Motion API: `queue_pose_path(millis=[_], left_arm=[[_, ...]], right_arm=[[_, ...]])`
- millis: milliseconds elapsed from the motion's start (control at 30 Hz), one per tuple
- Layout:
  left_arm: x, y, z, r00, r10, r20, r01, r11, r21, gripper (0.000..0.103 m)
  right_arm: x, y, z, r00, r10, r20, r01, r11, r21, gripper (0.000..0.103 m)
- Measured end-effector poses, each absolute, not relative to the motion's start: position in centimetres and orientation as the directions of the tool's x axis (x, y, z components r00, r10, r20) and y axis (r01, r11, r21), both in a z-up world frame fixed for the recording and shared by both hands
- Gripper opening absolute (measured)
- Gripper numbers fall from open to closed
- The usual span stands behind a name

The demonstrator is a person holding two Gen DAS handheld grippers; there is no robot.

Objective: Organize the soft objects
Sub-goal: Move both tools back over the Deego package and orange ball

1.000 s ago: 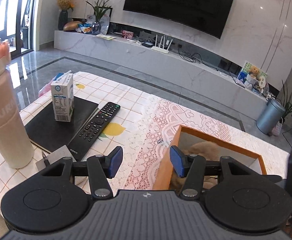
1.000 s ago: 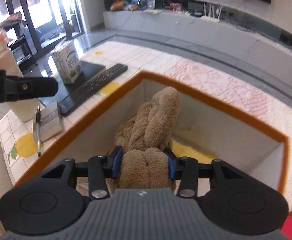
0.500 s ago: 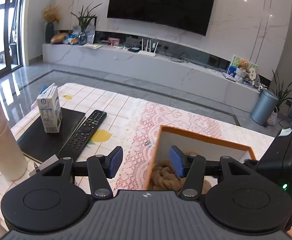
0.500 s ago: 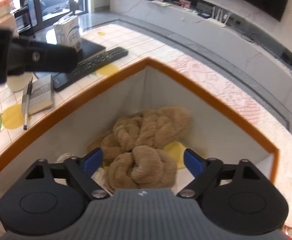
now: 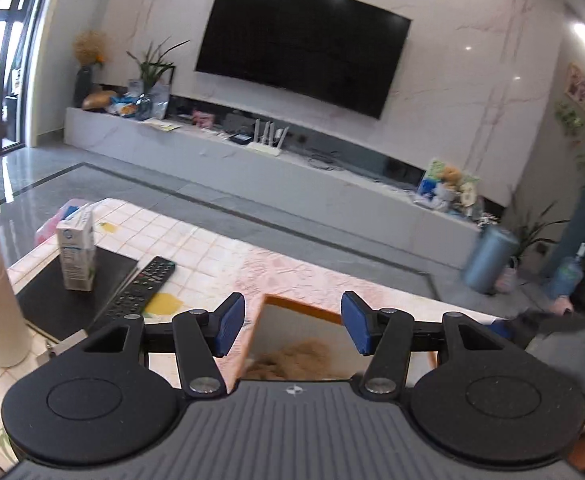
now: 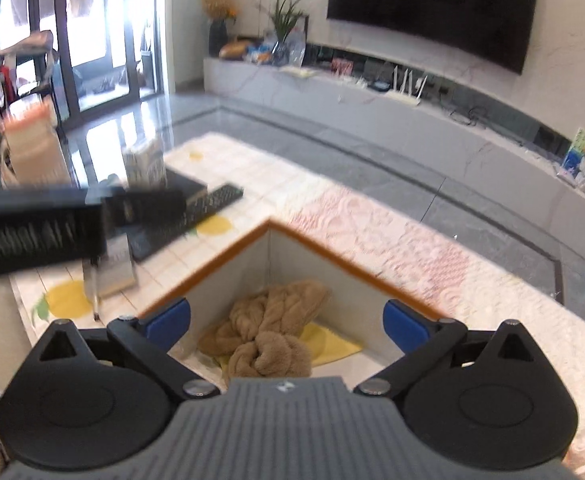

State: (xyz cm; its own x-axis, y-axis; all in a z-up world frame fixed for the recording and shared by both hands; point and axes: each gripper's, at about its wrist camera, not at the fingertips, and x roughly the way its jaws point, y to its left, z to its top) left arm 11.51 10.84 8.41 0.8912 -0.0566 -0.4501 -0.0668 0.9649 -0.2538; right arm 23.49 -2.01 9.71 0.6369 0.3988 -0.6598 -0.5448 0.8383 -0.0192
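A brown plush toy lies inside the orange-rimmed box. The right gripper hangs above it, released; the left gripper, at nine o'clock, is spread wide, holding nothing.

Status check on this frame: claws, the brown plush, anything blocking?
Left claw open, empty. Right claw open, above box. Brown plush lying inside box, released. Nothing blocking.
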Motion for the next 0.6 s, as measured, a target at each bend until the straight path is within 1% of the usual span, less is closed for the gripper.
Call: queue_pose_path(millis=[267, 433, 600], left_arm=[[9.5, 7.3, 10.0, 0.912, -0.124, -0.391, 0.038, 0.975, -0.220, 0.064], [8.7, 4.1, 10.0, 0.906, -0.163, -0.390, 0.111, 0.982, -0.152, 0.065], [8.1, 1.1, 9.5, 0.897, -0.172, -0.407, 0.156, 0.985, -0.072, 0.065]], right_arm=[[18.6, -8.7, 16.3, 0.748, 0.275, -0.604, -0.450, 0.880, -0.156, 0.100], [15.7, -14.4, 19.1, 0.803, 0.199, -0.562, -0.363, 0.911, -0.195, 0.100], [14.1, -19.8, 20.1, 0.830, 0.135, -0.542, -0.286, 0.936, -0.204, 0.100]])
